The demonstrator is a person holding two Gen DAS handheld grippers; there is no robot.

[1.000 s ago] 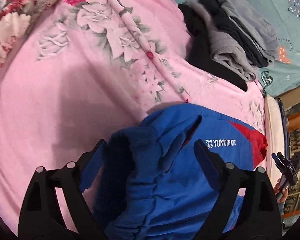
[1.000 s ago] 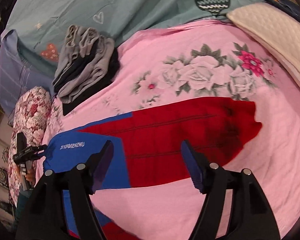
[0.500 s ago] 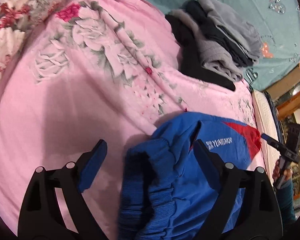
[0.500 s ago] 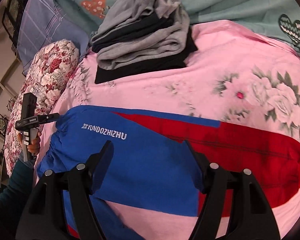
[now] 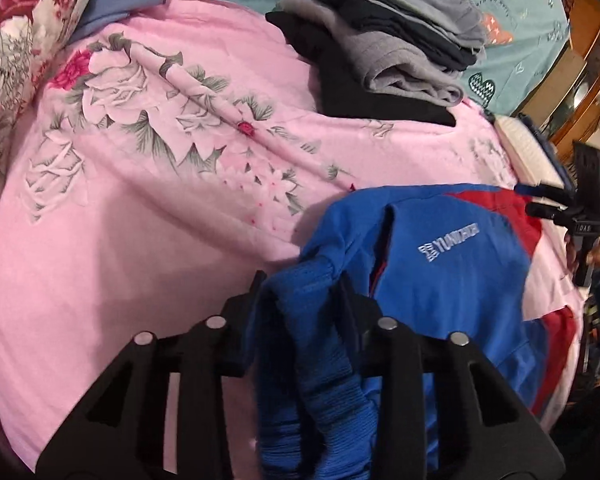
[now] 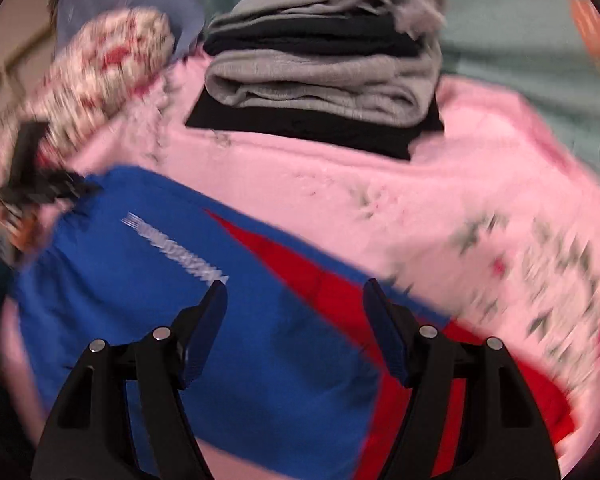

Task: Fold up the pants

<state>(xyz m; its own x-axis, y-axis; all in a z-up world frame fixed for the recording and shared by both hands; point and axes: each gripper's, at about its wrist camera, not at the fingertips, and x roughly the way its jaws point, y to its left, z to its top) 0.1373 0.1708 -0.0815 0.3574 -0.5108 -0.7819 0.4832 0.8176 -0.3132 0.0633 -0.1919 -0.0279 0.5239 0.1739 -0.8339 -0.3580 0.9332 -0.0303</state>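
Now left tongs (image 5: 300, 292) pinch waistband (image 5: 304, 320) — right tongs (image 6: 296, 316) gape.

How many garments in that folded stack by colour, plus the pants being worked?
Grey folded pieces: 2
Dark folded pieces: 2
Blue-and-red pants: 1, waistband pinched in the left gripper
Total: 5

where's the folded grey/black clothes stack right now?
The folded stack lies at the far edge of the pink floral blanket, top right in the left wrist view and top centre in the right wrist view, beyond the blue and red pants.
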